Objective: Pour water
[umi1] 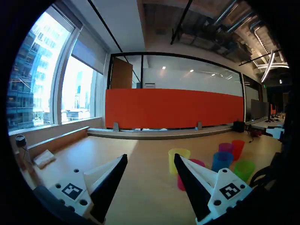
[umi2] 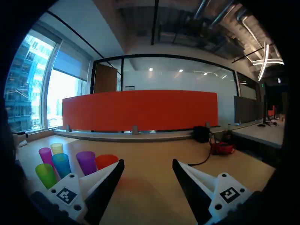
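Observation:
Several coloured plastic cups stand on the wooden table. In the left gripper view, a yellow cup (umi1: 179,159), a pink cup (umi1: 192,173) partly behind my right finger, a blue cup (umi1: 222,161), a purple cup (umi1: 225,147), an orange-red cup (umi1: 237,149) and a green cup (umi1: 244,170) cluster right of centre. My left gripper (umi1: 150,159) is open, empty, just short of them. In the right gripper view, the green cup (umi2: 46,175), blue cup (umi2: 61,164), pink cup (umi2: 45,155), yellow cup (umi2: 57,148), purple cup (umi2: 86,162) and red cup (umi2: 105,161) sit at lower left. My right gripper (umi2: 148,164) is open and empty.
An orange divider panel (umi1: 172,108) runs along the table's far edge. A folded cloth (umi1: 44,158) lies near the window ledge on the left. A black bag (umi2: 201,134), a red object (umi2: 222,147) and a black cable (umi2: 200,161) lie at the right. Desks with monitors stand beyond.

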`<control>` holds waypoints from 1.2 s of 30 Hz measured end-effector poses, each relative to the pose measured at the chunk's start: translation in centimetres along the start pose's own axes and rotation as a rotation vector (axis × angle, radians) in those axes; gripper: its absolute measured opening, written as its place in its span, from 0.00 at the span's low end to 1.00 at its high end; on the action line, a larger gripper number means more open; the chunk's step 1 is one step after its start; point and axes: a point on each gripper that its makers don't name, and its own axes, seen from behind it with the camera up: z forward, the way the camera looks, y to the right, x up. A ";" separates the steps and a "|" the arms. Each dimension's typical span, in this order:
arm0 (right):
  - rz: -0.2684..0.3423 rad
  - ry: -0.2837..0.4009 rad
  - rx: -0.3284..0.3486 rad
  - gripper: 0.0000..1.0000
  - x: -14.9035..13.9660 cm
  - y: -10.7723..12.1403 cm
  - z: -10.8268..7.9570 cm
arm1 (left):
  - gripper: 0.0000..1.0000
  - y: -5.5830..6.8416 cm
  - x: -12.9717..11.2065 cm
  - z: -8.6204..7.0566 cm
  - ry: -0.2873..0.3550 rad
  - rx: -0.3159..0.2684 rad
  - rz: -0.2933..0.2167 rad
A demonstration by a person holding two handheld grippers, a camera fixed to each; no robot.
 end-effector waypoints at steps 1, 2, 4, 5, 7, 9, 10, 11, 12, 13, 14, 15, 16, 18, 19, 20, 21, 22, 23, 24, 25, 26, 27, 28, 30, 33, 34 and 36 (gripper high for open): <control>-0.002 0.000 0.000 0.99 0.2 0.1 0.1 | 0.92 0.0 0.4 0.0 0.000 -0.001 0.001; -0.004 0.000 -0.001 0.99 0.3 0.2 0.2 | 0.92 -0.1 0.7 0.1 -0.001 -0.002 0.003; -0.014 0.000 0.003 0.99 1.1 0.3 0.3 | 0.92 -0.1 1.6 0.2 -0.002 -0.005 0.008; -0.018 0.001 0.006 0.99 1.5 0.3 0.4 | 0.92 -0.2 2.0 0.2 -0.002 -0.006 0.010; -0.027 0.001 0.011 0.99 2.5 0.3 0.5 | 0.92 -0.2 2.9 0.4 -0.005 -0.008 0.013; -0.035 0.000 0.016 0.99 3.5 0.3 0.7 | 0.92 -0.2 3.7 0.5 -0.008 -0.012 0.015; -0.039 -0.001 0.018 0.99 4.0 0.3 0.8 | 0.92 -0.2 4.1 0.7 -0.009 -0.015 0.015; -0.042 -0.002 0.021 0.99 4.5 0.3 0.8 | 0.92 -0.2 4.5 0.8 -0.010 -0.018 0.015; -0.046 -0.004 0.022 0.99 5.0 0.3 0.9 | 0.92 -0.2 4.9 0.9 -0.011 -0.021 0.018; -0.049 -0.006 0.022 0.99 5.5 0.3 1.0 | 0.92 -0.1 5.3 0.9 -0.012 -0.025 0.020; -0.053 -0.007 0.023 0.99 6.0 0.3 1.1 | 0.92 -0.1 5.7 1.0 -0.013 -0.028 0.022; -0.055 -0.009 0.024 0.99 6.5 0.3 1.2 | 0.92 0.0 6.2 1.1 -0.013 -0.032 0.028; -0.057 -0.010 0.025 0.99 6.9 0.3 1.3 | 0.92 0.1 6.6 1.2 -0.013 -0.036 0.034; -0.060 -0.012 0.028 1.00 7.9 0.2 1.5 | 0.92 0.2 7.6 1.4 -0.012 -0.043 0.047; -0.060 -0.012 0.030 1.00 8.4 0.1 1.5 | 0.92 0.2 8.1 1.5 -0.010 -0.045 0.053; -0.060 -0.012 0.032 1.00 8.9 0.1 1.6 | 0.92 0.2 8.6 1.6 -0.007 -0.048 0.060; -0.058 -0.012 0.036 1.00 9.4 -0.1 1.7 | 0.92 0.2 9.3 1.8 -0.004 -0.048 0.065; -0.055 -0.011 0.040 1.00 9.8 -0.2 1.8 | 0.92 0.2 9.9 1.8 -0.001 -0.048 0.069; -0.053 -0.010 0.044 0.99 10.2 -0.3 1.9 | 0.92 0.2 10.5 1.9 0.002 -0.048 0.073; -0.049 -0.011 0.049 0.99 10.7 -0.5 1.9 | 0.92 0.2 11.3 2.0 0.008 -0.048 0.076; -0.046 -0.012 0.054 0.99 11.1 -0.6 2.0 | 0.92 0.2 11.9 2.1 0.014 -0.049 0.078; -0.042 -0.014 0.059 0.99 11.5 -0.8 2.1 | 0.92 0.3 12.6 2.2 0.020 -0.049 0.080; -0.037 -0.015 0.066 0.99 12.1 -1.0 2.2 | 0.92 0.3 13.1 2.2 0.024 -0.050 0.081; -0.033 -0.015 0.073 1.00 12.6 -1.2 2.2 | 0.92 0.3 13.6 2.3 0.026 -0.050 0.082; -0.023 -0.015 0.086 0.99 13.6 -1.6 2.4 | 0.92 0.4 14.6 2.4 0.029 -0.053 0.082; -0.007 -0.012 0.103 1.00 15.1 -2.0 2.6 | 0.92 0.7 16.0 2.6 0.031 -0.067 0.077; -0.003 -0.012 0.108 1.00 15.5 -2.1 2.6 | 0.92 0.8 16.5 2.7 0.034 -0.072 0.074; 0.002 -0.011 0.116 0.99 16.4 -2.3 2.7 | 0.92 0.9 17.5 2.8 0.038 -0.082 0.067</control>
